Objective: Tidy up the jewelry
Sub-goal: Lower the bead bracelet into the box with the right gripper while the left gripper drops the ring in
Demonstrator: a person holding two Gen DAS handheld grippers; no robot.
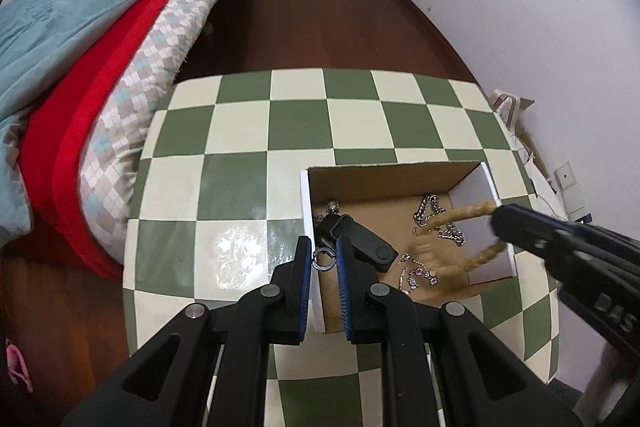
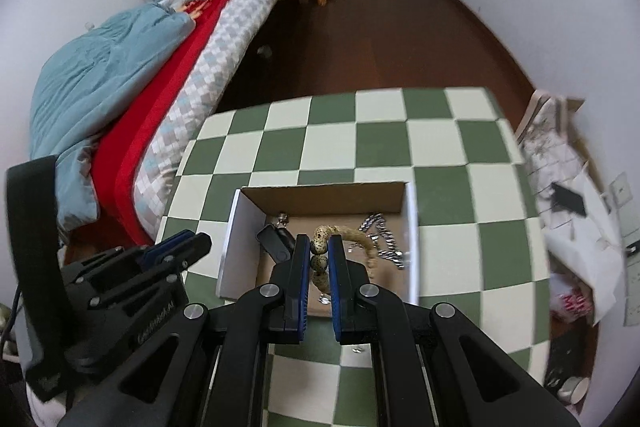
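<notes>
An open cardboard box with white outer walls sits on the checkered table; it also shows in the right wrist view. Inside lie a silver chain, a crystal necklace, a small silver charm and a black flat object. My left gripper is shut on a small dark metal ring just over the box's left wall. My right gripper is shut on a tan speckled bead bracelet and holds it above the box; the bracelet hangs blurred in the left wrist view.
The green-and-cream checkered table stands beside a bed with red and blue bedding. Cardboard and white papers lie right of the table. Dark wooden floor and a white door lie beyond.
</notes>
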